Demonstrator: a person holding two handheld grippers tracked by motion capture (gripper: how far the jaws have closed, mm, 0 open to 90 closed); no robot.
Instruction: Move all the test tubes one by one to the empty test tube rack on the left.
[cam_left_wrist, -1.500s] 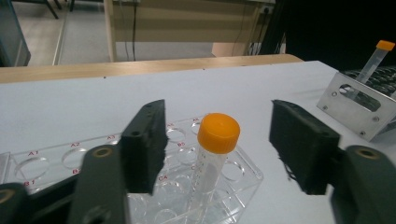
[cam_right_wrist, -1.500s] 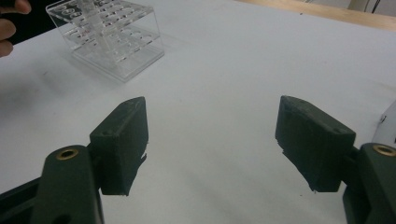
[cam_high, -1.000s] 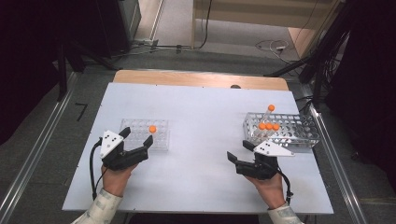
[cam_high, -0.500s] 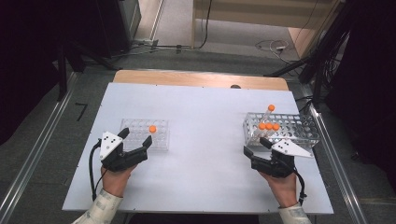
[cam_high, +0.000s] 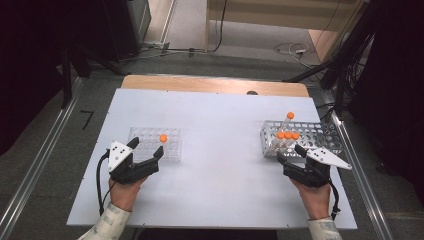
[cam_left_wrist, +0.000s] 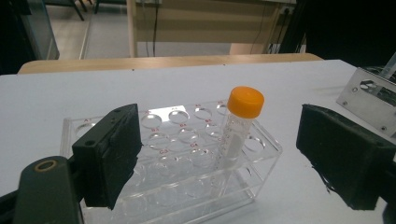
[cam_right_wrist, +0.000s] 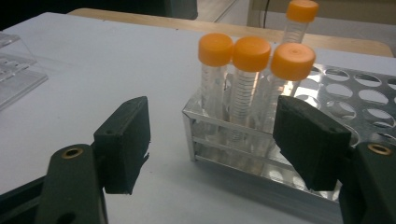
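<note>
On the left of the white surface (cam_high: 220, 125), the left tongs (cam_high: 146, 148) stand wide open and hold nothing, their black pads on either side of the near edge of a clear plastic tube rack (cam_high: 155, 143). The left gripper view reads small red cell labels printed beside the rack's holes (cam_left_wrist: 173, 154), such as A1 at the far corner, though most are too faint to make out; these marks are lost in the high view. One clear tube with an orange screw cap (cam_left_wrist: 239, 125) stands upright in that rack, with fine graduation lines on its wall. To the right, the right tongs (cam_high: 291, 151) also gape wide with nothing between them, just short of a shiny metal tube rack (cam_high: 320, 137). The right gripper view shows three orange-capped graduated tubes (cam_right_wrist: 250, 77) side by side in the rack's near corner and a fourth (cam_right_wrist: 299, 18) behind them.
</note>
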